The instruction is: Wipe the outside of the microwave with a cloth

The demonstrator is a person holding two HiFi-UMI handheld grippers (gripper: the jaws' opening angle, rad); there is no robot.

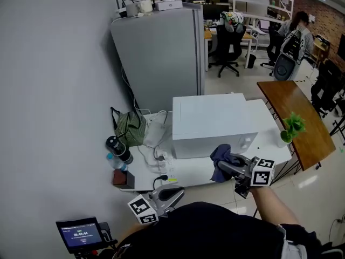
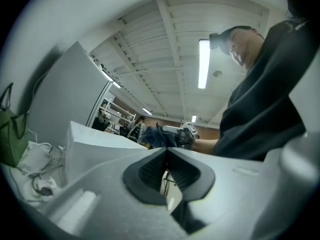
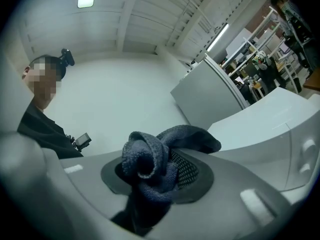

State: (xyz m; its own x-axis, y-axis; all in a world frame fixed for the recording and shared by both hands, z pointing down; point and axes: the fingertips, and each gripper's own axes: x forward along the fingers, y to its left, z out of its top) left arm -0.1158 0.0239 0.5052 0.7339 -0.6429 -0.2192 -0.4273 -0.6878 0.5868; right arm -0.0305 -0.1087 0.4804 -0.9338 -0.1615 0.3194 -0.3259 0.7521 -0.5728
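A white microwave (image 1: 215, 123) stands on a white table (image 1: 188, 172). My right gripper (image 1: 225, 164) is shut on a bunched dark blue cloth (image 1: 219, 156), which hangs just in front of the microwave's front face near its lower edge. In the right gripper view the cloth (image 3: 150, 164) fills the jaws and the microwave (image 3: 270, 134) lies to the right. My left gripper (image 1: 178, 192) is low by the table's front edge, shut with nothing in it. The left gripper view shows its pads (image 2: 150, 171) meeting, with the microwave (image 2: 100, 144) and the cloth (image 2: 155, 135) beyond.
A tall grey fridge (image 1: 161, 53) stands behind the microwave. A green bag (image 1: 128, 127), a black bottle (image 1: 119, 150) and white cables (image 1: 156, 139) crowd the table's left side. A wooden table (image 1: 296, 117) and a plant (image 1: 291, 128) are on the right.
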